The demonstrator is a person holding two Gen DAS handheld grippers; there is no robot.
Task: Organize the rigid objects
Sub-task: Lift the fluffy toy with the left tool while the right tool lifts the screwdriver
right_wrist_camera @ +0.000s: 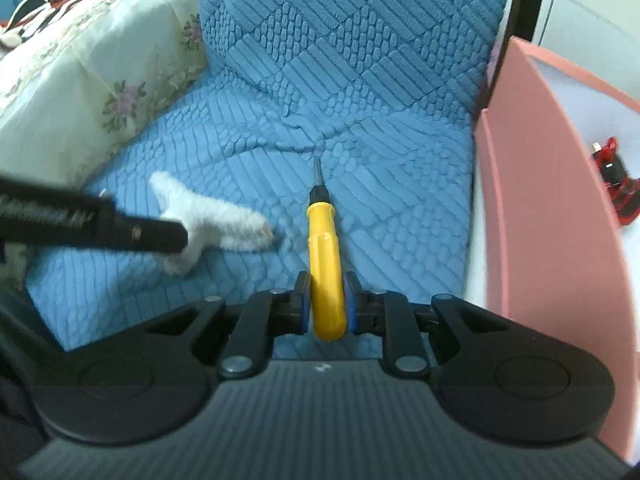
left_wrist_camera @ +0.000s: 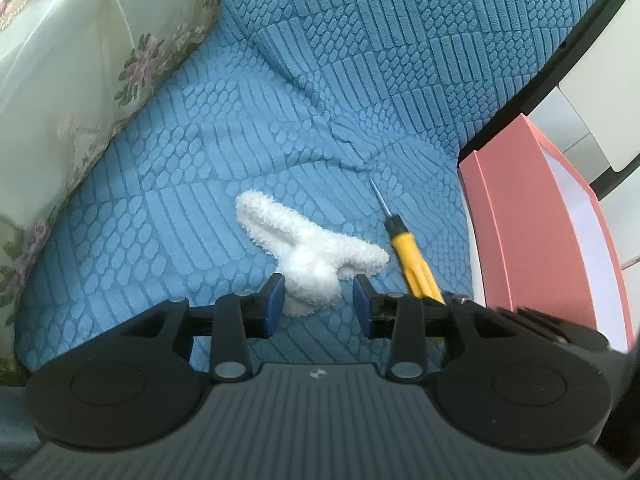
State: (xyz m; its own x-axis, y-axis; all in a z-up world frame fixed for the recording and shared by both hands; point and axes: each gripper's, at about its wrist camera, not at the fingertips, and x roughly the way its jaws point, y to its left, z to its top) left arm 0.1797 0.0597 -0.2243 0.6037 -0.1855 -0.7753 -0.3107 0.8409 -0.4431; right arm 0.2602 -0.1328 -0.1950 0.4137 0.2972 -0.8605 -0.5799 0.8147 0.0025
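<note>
From the left wrist, the surface is a seat covered in a blue textured cover [left_wrist_camera: 320,80] with raised bars and oval patterns, its backrest rising at the top. A pale floral cushion [left_wrist_camera: 80,80] presses against the cover on the left. On the right stands a pink box [left_wrist_camera: 532,224] with a white interior, just beside the seat edge. A white fluffy sock [left_wrist_camera: 308,248] lies on the seat, and a yellow-handled screwdriver [left_wrist_camera: 412,256] lies just beside it, its metal tip pointing toward the backrest. The left gripper [left_wrist_camera: 318,300] tilts down at the seat; its blue-padded fingers [left_wrist_camera: 274,300] stand partly apart on either side of the sock's near end, the left pad at the fabric and the right pad clear of it, so the sock is not clamped.

From the right wrist, the same blue cover [right_wrist_camera: 352,60], floral cushion [right_wrist_camera: 100,80] and pink box [right_wrist_camera: 532,200] appear; a red and black object [right_wrist_camera: 616,188] sits inside the box, too blurred to identify. The right gripper [right_wrist_camera: 328,304] points steeply down, its fingers [right_wrist_camera: 302,304] closed tight on the screwdriver [right_wrist_camera: 326,264] handle, shaft pointing forward over the seat. The sock [right_wrist_camera: 220,224] lies to the left, with the left gripper's dark body [right_wrist_camera: 100,228] reaching in over it.
</note>
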